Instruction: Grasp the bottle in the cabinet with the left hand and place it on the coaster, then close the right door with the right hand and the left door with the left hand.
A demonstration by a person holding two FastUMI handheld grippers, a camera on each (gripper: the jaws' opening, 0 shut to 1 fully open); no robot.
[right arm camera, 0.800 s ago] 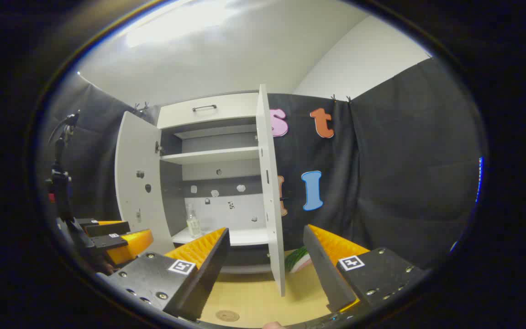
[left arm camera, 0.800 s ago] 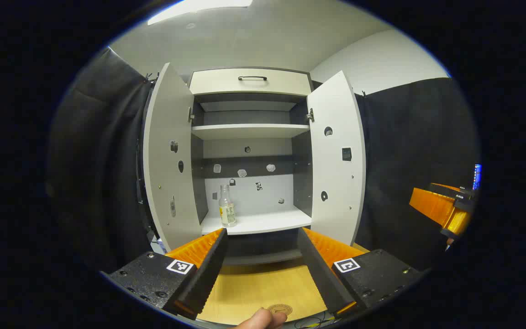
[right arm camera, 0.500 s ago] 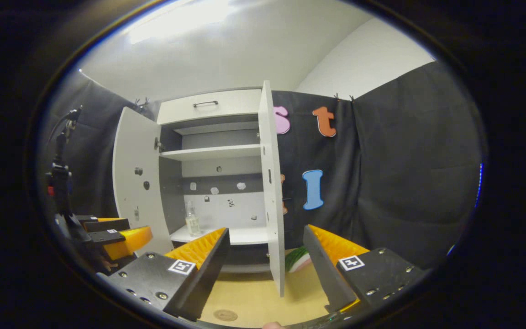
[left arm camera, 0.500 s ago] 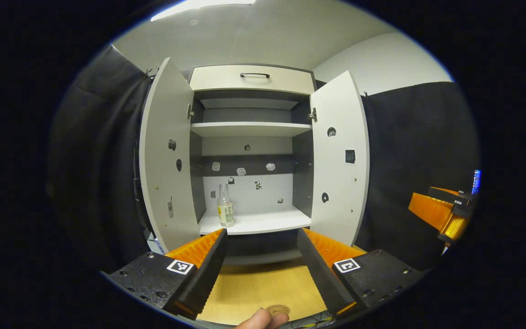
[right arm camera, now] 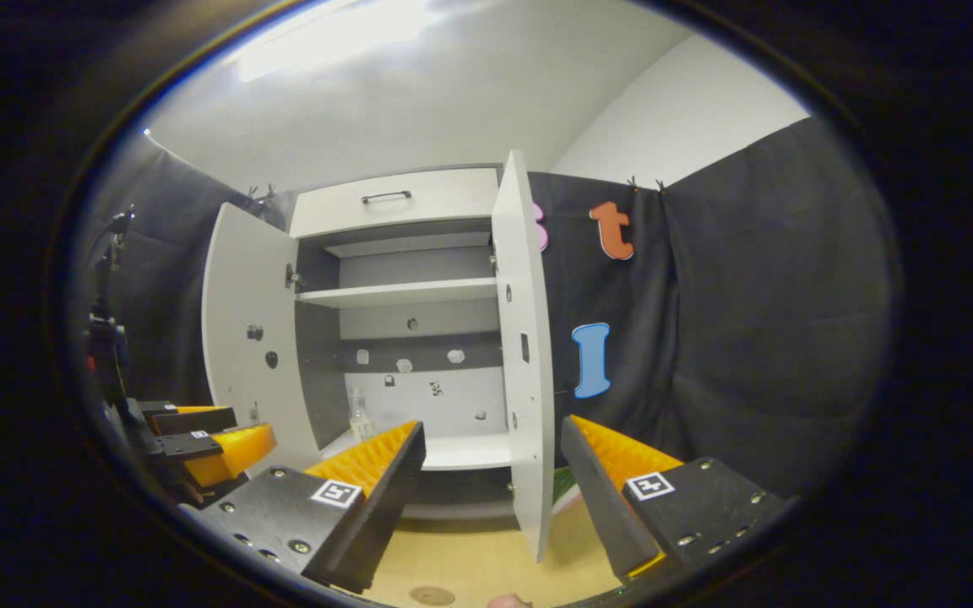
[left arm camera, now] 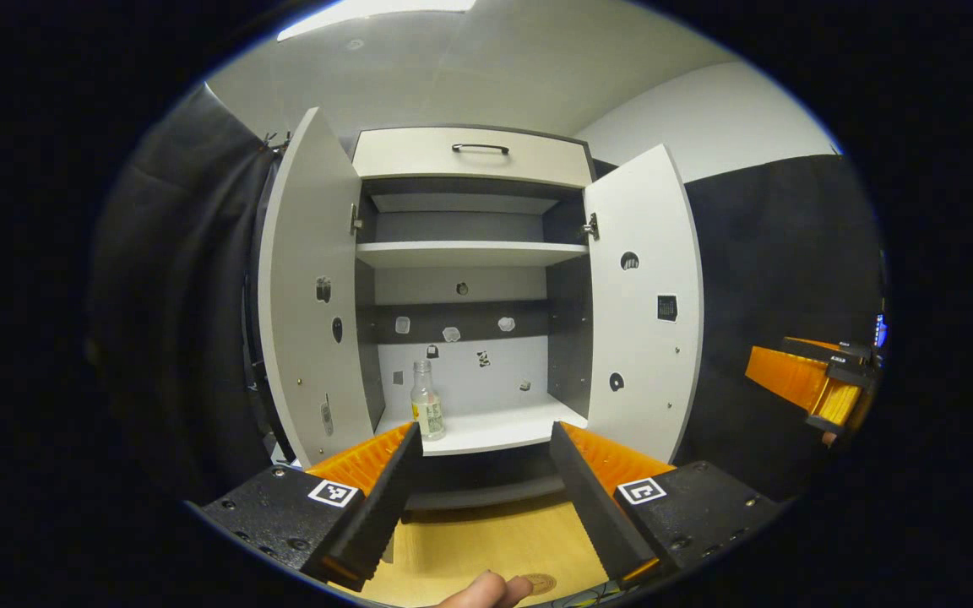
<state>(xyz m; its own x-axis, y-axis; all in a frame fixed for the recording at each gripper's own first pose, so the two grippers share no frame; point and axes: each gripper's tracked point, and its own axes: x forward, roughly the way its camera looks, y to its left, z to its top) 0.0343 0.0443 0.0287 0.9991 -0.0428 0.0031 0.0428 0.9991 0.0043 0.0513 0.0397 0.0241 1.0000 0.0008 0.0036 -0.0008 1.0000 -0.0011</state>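
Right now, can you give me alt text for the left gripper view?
A white cabinet stands with both doors open, a small clear bottle upright at the left of its lower shelf. The left gripper is open and empty in front of it, above a wooden table.

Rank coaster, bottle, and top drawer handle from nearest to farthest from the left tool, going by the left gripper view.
1. coaster: on the wooden table just below the open left tool, by a fingertip.
2. bottle: upright on the cabinet's lower shelf, left side, ahead of the tool.
3. drawer handle: on the top drawer front, above both shelves, farthest.
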